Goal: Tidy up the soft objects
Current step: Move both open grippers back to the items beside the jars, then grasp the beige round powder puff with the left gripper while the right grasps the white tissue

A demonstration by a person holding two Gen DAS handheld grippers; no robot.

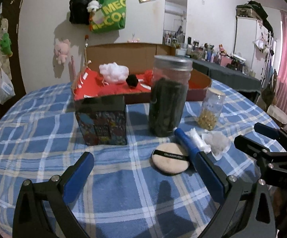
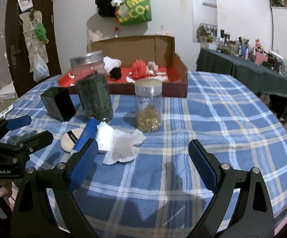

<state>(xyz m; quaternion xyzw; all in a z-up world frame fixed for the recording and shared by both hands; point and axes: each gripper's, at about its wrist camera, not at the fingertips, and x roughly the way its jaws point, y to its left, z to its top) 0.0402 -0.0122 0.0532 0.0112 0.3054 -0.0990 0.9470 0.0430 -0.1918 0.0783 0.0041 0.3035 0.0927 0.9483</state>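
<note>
box (image 2: pixel 180 73) already holds pompoms (image 2: pixel 140 70) | powder puff (image 1: pixel 170 157), tissue (image 2: pixel 123 146) left on table | your left gripper (image 1: pixel 143 168), right gripper (image 2: pixel 143 158) both wide, empty

The big clear plastic jar with the silver lid (image 1: pixel 170 97) is smeared in both views, so the dark green stuff inside can't be identified. In the right wrist view the round beige powder puff (image 2: pixel 69 141) is half hidden behind a blue-padded finger (image 2: pixel 85 136), and its strap lettering is too small to read there. The green tote bag on the wall (image 1: pixel 109 13) has its print partly covered by a white plush. Bottles on the far dark-clothed side table (image 2: pixel 242 67) are too tiny to tell apart.
</note>
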